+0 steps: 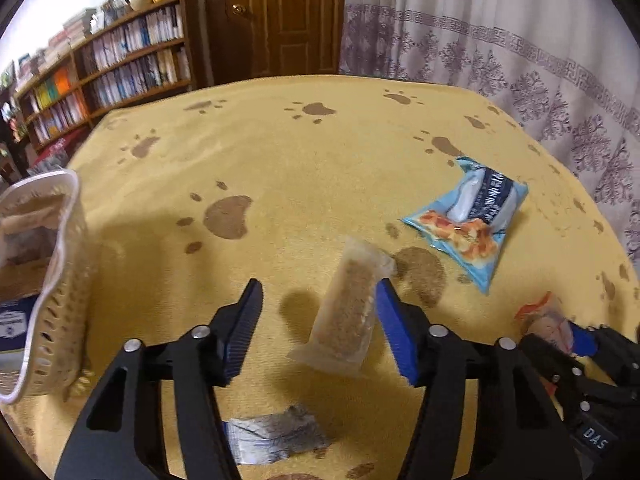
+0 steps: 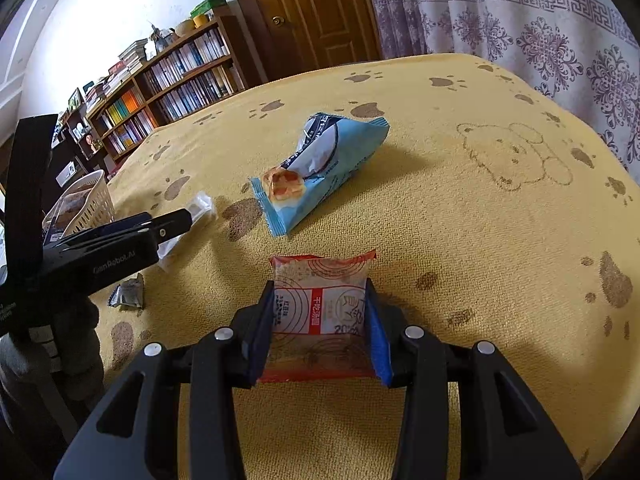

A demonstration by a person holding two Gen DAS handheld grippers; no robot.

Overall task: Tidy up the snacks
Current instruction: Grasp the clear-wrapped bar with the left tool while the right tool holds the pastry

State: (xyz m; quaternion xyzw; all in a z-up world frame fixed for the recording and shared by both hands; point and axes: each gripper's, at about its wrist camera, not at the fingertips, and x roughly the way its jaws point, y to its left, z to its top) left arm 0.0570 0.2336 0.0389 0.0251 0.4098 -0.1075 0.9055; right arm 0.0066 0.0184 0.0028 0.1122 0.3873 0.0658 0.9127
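Left gripper (image 1: 318, 304) spread wide; clear cereal bar packet (image 1: 347, 312) touches only its right finger. Right gripper (image 2: 320, 320) clamped on red-printed snack packet (image 2: 320, 312), shown plainly only in right view. Blue snack bag (image 1: 468, 220) mid-cloth; basket (image 1: 52, 280) at left edge.

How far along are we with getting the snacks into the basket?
Partly done: the basket already holds a few packets. In hand: the right gripper is shut on the red-and-white packet; the left gripper is open, and the clear bar packet touches only one finger. Left on the yellow cloth: the blue bag and the small silver wrapper.
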